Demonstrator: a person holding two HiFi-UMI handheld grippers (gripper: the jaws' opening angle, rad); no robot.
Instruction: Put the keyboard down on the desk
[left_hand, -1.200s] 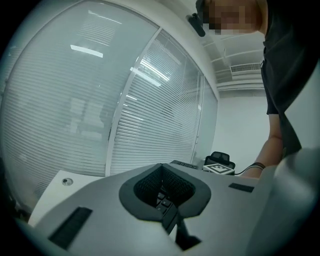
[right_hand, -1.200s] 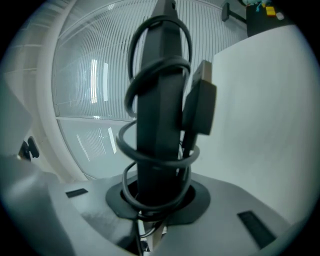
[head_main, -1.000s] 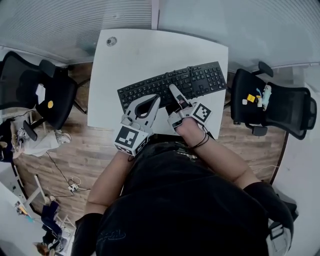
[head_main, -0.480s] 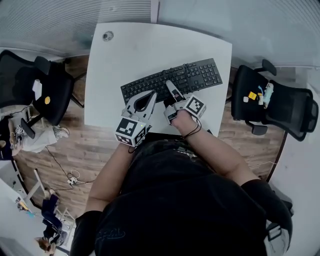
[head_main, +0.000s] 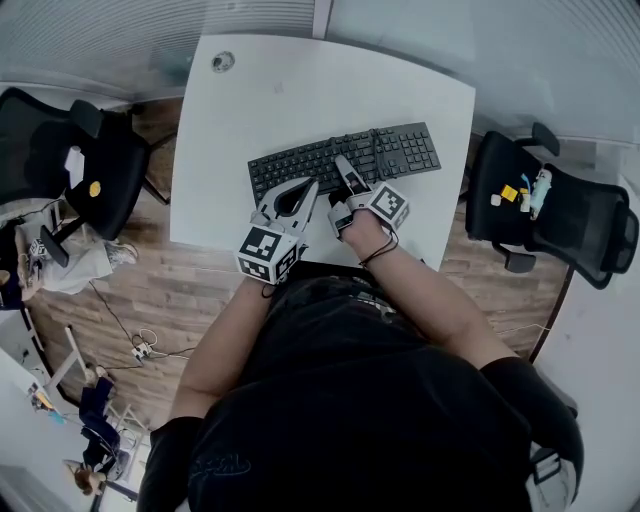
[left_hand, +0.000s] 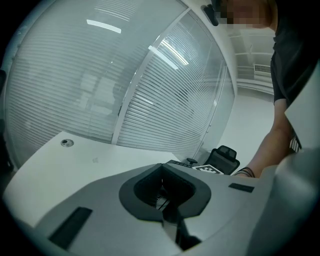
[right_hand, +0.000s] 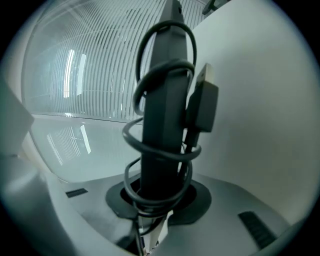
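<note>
A black keyboard (head_main: 400, 152) lies slantwise over the near half of the white desk (head_main: 300, 90); I cannot tell whether it touches the top. My right gripper (head_main: 343, 168) is shut on its near edge around the middle. In the right gripper view the keyboard (right_hand: 162, 100) stands edge-on between the jaws. Its cable (right_hand: 131, 137) is looped round it, and the USB plug (right_hand: 202, 107) hangs free. My left gripper (head_main: 312, 187) sits just left of the right one at the keyboard's front edge. Its tips (left_hand: 161, 165) meet, with nothing seen between them.
A round cable grommet (head_main: 222, 62) sits in the desk's far left corner. Black office chairs stand left (head_main: 90, 170) and right (head_main: 560, 210) of the desk. A glass wall with blinds (left_hand: 150, 100) runs behind it. The person's body is close against the near edge.
The keyboard and both grippers have shifted a little left, away from the desk's right edge, and the keyboard lies less slanted. Both grippers hold the same state.
</note>
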